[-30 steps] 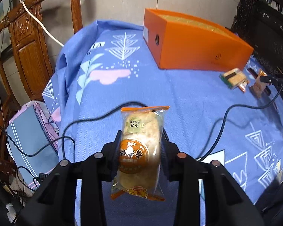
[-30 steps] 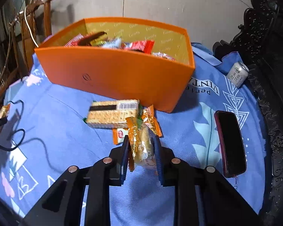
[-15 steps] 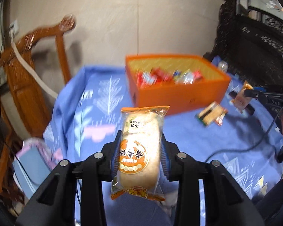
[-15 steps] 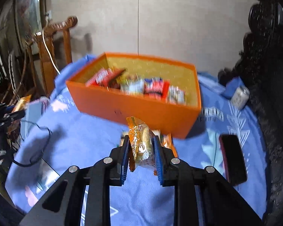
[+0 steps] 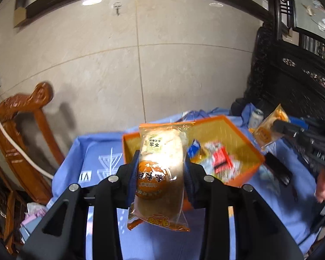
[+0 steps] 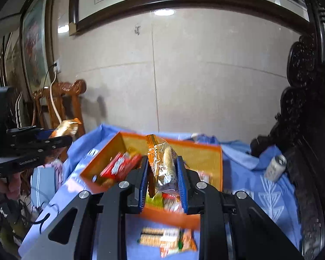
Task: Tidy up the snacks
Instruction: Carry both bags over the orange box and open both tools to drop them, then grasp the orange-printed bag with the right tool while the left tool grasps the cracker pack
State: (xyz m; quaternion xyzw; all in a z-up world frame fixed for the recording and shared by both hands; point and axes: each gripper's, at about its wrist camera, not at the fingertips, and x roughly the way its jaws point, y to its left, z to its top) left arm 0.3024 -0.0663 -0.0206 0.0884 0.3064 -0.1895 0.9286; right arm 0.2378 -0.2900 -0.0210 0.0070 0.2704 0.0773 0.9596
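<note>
My left gripper is shut on a clear pack of pale bread with a round orange label, held upright in the air before the orange box. My right gripper is shut on a small gold-and-orange snack pack, held above the near side of the same box. Several wrapped snacks lie inside the box. Each view shows the other gripper at its edge: the right gripper with its pack, and the left gripper with the bread.
A cracker pack lies on the blue cloth in front of the box. To the right are a drink can and a dark phone. A wooden chair stands left and dark carved furniture right.
Both grippers have risen with their packs and come nearer the orange box. The views now tilt up to the wall, and the box's inside shows.
</note>
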